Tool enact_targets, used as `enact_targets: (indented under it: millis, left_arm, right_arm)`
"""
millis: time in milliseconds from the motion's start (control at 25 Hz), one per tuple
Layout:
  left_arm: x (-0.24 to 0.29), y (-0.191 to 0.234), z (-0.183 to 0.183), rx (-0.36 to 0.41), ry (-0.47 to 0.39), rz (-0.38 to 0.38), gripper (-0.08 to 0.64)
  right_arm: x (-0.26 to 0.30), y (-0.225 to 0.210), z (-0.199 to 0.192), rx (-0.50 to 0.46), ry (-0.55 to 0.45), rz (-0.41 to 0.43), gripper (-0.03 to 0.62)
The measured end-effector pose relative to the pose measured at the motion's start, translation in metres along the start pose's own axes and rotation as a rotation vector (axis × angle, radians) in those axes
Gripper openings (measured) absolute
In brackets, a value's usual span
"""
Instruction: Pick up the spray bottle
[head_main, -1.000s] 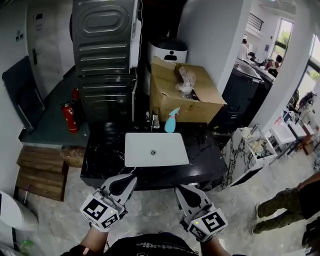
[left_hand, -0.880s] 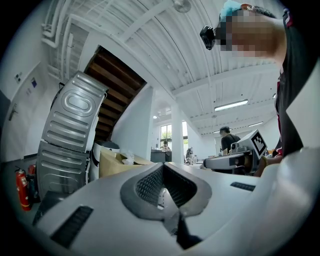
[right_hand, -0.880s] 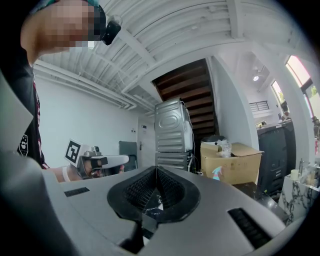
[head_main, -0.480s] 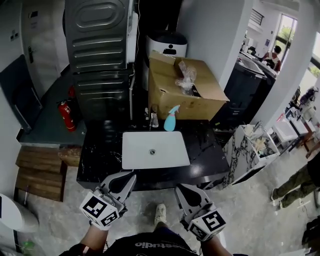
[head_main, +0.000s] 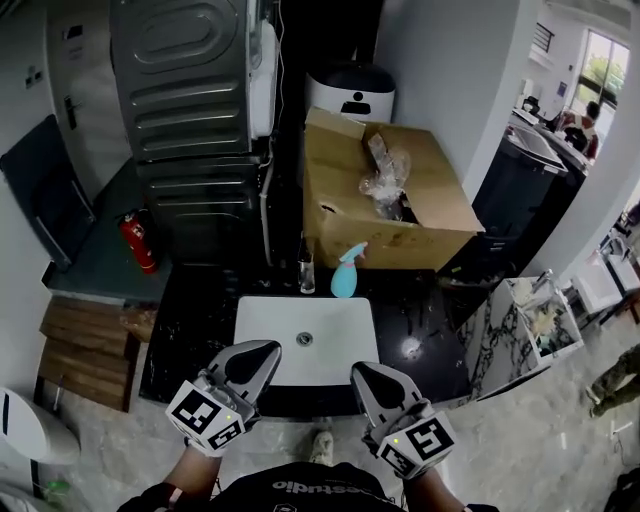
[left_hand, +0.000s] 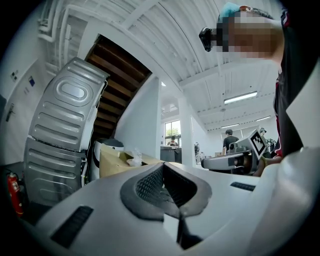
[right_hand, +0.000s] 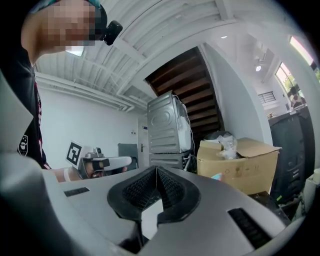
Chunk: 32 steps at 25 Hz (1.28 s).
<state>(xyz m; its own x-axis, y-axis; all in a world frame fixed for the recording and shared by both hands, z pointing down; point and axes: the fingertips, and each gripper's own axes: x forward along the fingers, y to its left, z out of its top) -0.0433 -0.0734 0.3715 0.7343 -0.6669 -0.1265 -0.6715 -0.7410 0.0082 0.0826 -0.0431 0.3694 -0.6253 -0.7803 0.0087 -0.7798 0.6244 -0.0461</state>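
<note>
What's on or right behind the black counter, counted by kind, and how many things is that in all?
Spray bottle: 1
Small bottle: 1
Sink: 1
Box: 1
Total: 4

- I am facing a black marble counter (head_main: 195, 330) with a white sink (head_main: 340, 340) at 12 o'clock.
- Two grey machines (head_main: 190, 90) are standing stacked at 11 o'clock, with a cardboard box (head_main: 350, 190) sitting at 1.
- Daylight is coming through a window (head_main: 600, 75) at 2 o'clock.
- A red fire extinguisher (head_main: 137, 243) is standing at 10 o'clock, and wooden steps (head_main: 85, 345) are lying at 9.
</note>
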Motion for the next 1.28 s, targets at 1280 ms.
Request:
enact_targets:
  millis: [1280]
  left_arm:
    - [0.115, 0.122, -0.041, -0.034, 0.075, 0.005, 0.015]
  right_arm:
    - [0.175, -0.203, -0.085, -0.019, 0.084, -0.175, 0.165]
